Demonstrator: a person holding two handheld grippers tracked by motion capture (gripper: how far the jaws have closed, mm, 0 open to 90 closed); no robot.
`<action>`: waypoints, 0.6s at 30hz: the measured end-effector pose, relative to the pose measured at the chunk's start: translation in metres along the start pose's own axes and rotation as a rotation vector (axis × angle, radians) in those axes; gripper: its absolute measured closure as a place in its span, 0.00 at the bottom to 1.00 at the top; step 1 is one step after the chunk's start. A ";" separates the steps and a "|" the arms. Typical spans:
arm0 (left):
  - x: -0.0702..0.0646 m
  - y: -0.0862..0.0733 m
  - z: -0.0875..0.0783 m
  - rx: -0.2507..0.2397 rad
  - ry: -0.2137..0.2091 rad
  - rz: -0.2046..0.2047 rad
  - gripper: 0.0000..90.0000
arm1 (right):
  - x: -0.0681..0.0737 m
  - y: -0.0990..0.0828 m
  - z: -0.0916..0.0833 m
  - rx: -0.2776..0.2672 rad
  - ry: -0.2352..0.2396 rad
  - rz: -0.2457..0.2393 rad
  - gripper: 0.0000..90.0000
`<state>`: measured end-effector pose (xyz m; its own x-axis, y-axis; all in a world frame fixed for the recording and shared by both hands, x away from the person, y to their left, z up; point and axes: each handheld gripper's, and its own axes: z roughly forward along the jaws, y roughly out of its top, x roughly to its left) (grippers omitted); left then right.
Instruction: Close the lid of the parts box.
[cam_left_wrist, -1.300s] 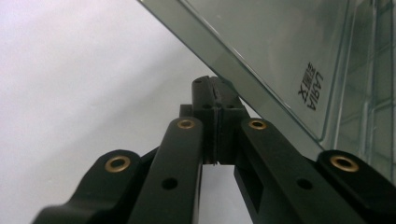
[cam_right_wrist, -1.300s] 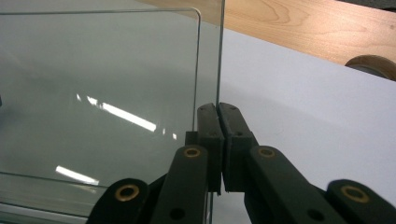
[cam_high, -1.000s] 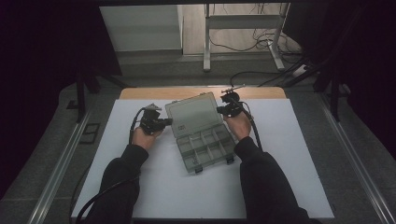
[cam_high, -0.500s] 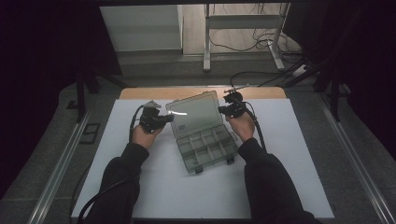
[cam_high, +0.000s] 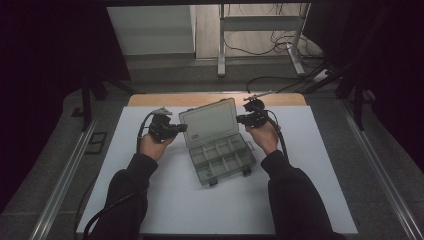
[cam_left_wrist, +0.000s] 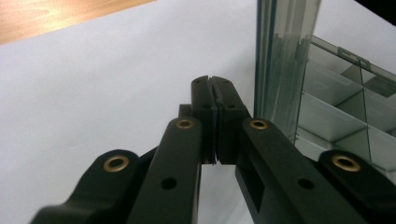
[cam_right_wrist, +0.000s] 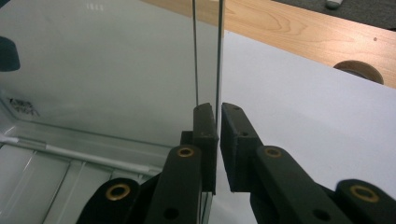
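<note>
A clear plastic compartment box (cam_high: 222, 159) lies mid-table with its lid (cam_high: 209, 122) raised nearly upright. My left gripper (cam_high: 184, 128) is shut on nothing, its tips just beside the lid's left edge (cam_left_wrist: 280, 60); the tips (cam_left_wrist: 212, 81) meet with no gap. My right gripper (cam_high: 239, 119) is at the lid's right edge. Its jaws have just been opening and now stand a slim gap apart (cam_right_wrist: 218, 108), with the lid's thin edge (cam_right_wrist: 208, 56) running down into that gap. Empty compartments (cam_left_wrist: 336, 116) show behind the lid.
A white sheet (cam_high: 150, 200) covers the table, with a bare wooden strip (cam_high: 150, 99) at the far edge. Metal rails (cam_high: 60, 185) run along both sides. Cables trail from both grippers over the forearms.
The lid has swung up from a low tilt to nearly upright. My right gripper has moved slightly up and away with its edge. The left hand has stayed in place.
</note>
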<state>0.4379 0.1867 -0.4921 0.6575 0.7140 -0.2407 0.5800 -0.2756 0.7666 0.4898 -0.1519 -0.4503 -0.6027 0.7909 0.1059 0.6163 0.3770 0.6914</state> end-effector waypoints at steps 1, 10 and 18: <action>-0.001 0.000 0.000 0.001 -0.001 0.004 0.98 | 0.000 -0.001 -0.001 0.001 0.002 -0.006 0.92; -0.009 0.001 -0.004 0.005 -0.011 0.029 0.98 | 0.003 -0.009 -0.011 0.009 0.026 -0.020 0.92; -0.017 0.001 -0.007 0.016 -0.013 0.044 0.96 | 0.007 -0.014 -0.020 0.012 0.042 -0.028 0.92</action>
<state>0.4242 0.1787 -0.4828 0.6886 0.6926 -0.2146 0.5581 -0.3173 0.7667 0.4672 -0.1615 -0.4455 -0.6407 0.7589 0.1169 0.6045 0.4046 0.6862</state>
